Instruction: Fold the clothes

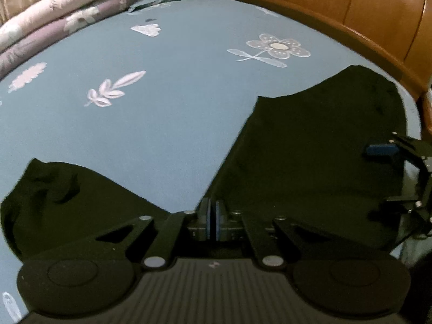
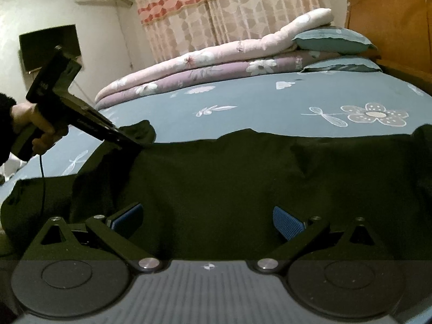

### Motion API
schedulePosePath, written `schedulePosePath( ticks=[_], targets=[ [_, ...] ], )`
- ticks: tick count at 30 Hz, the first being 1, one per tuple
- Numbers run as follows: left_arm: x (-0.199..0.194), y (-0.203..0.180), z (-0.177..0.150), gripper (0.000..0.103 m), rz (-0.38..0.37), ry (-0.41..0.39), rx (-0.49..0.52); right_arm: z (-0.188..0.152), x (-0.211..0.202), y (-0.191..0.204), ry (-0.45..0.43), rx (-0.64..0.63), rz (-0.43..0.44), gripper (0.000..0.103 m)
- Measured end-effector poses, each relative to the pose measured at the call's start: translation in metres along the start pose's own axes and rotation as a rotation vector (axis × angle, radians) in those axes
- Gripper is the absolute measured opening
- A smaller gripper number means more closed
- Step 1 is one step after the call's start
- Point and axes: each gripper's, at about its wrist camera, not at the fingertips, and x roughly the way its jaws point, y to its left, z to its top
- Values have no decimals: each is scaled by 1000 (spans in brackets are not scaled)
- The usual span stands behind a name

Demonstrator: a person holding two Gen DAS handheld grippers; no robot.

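Clothes here mean one dark garment [image 2: 216,189] spread across the blue bedsheet [image 1: 135,135]. Left gripper [image 1: 212,216] is clamped on its edge beside the sleeve; right gripper [image 2: 208,221] hovers wide open above the body, gripping nothing.

Garment [image 2: 216,189]: solid black, no pattern visible. Bed sheet [image 1: 162,124]: dusty blue, printed with white leaf sprigs and pale dotted flowers. Folded quilts [image 2: 205,64]: 1 pale pink layer over 1 mauve layer, both with white floral print. Pillows [image 2: 332,40]: blue-teal. Curtain [image 2: 224,8]: cream lace with coral-red wavy bands. Headboard [image 1: 351,2]: orange-brown wood. Left gripper [image 1: 213,217] and right gripper [image 2: 208,218]: black frames, blue pads [image 2: 286,224].
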Motion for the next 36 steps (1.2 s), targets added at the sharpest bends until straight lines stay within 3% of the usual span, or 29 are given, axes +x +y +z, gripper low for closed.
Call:
schedulePosePath(
  ticks=[6, 11, 13, 17, 22, 29, 31, 34, 36],
  targets=[
    [19, 17, -12, 1, 12, 38, -98, 0, -1, -1, -5, 6, -10, 103],
    [15, 20, -11, 1, 19, 11, -116, 0, -1, -2, -9, 8, -9, 103],
    [13, 24, -12, 6, 12, 12, -131, -1, 0, -2, -6, 5, -11, 103],
    [-3, 16, -8, 7, 39, -48, -129, -2, 0, -1, -8, -10, -26, 103],
    [-23, -25, 0, 9, -29, -114, -69, -2, -7, 1, -40, -20, -85, 103],
    [0, -93, -17, 13, -85, -78, -13, 2, -37, -4, -102, 29, -198, 103],
    [7, -106, -28, 15, -74, -64, -8, 0, -45, -8, -114, 26, -208, 103],
    [8, -123, -50, 15, 22, -47, 41, -6, -53, -15, -140, 25, -218, 103],
    [1, -126, -61, 17, 42, -52, 32, -7, -53, -22, -143, 72, -217, 103]
  ],
)
